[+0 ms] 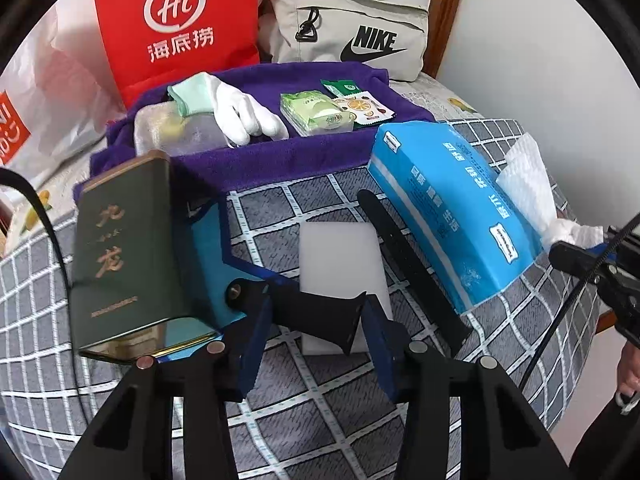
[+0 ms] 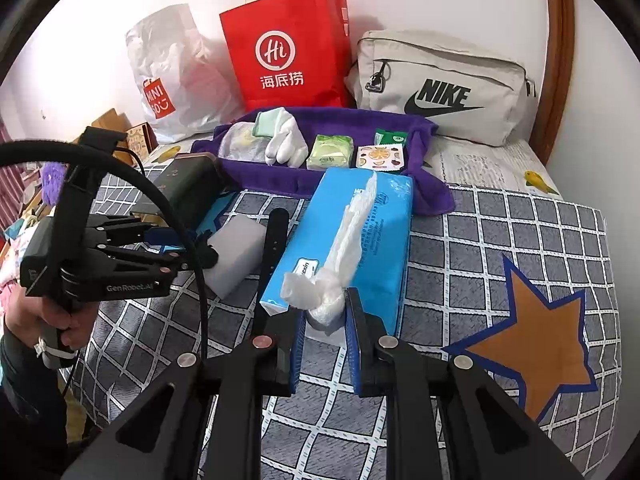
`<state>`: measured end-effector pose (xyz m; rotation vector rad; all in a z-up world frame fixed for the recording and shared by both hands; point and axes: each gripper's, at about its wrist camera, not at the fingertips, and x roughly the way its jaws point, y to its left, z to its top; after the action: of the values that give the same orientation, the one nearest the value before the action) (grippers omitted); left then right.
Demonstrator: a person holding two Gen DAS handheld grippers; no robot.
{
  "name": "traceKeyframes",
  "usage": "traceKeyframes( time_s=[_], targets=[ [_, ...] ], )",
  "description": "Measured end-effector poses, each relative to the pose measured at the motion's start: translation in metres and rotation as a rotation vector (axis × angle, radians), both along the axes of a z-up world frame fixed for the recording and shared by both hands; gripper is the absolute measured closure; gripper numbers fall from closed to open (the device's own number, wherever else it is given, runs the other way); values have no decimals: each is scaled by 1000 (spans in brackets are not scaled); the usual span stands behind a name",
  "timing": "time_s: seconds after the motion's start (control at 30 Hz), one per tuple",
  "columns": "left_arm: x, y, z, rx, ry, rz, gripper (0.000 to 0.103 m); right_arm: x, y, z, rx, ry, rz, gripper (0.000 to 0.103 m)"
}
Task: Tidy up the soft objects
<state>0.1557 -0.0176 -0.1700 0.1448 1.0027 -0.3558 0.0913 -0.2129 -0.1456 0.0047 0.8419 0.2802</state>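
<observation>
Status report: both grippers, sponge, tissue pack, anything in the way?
Left gripper astride sponge. Right gripper shut on tissue from pack. Black strap between sponge and pack.

Green tin (image 1: 120,256) blurred; white sponge's (image 1: 340,256) near end hidden behind jaws.

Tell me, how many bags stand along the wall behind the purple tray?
3: a white Miniso plastic bag on the left, a red paper bag in the middle, a beige Nike bag on the right.
</observation>
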Motion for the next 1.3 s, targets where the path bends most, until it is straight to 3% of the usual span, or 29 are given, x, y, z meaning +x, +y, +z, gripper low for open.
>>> traceKeyframes(
  time_s=[0.3, 0.77, 1.3],
  targets=[
    [-13, 7, 16, 83, -67, -2, 69, -2, -3, 1, 1, -5, 1, 84],
    [-22, 43, 14, 43, -51, 77, 93, -2, -2, 1, -13, -1, 2, 84],
    [-10, 51, -27, 50, 65, 91, 93, -2, 7, 2, -34, 5, 27, 84]
  ],
)
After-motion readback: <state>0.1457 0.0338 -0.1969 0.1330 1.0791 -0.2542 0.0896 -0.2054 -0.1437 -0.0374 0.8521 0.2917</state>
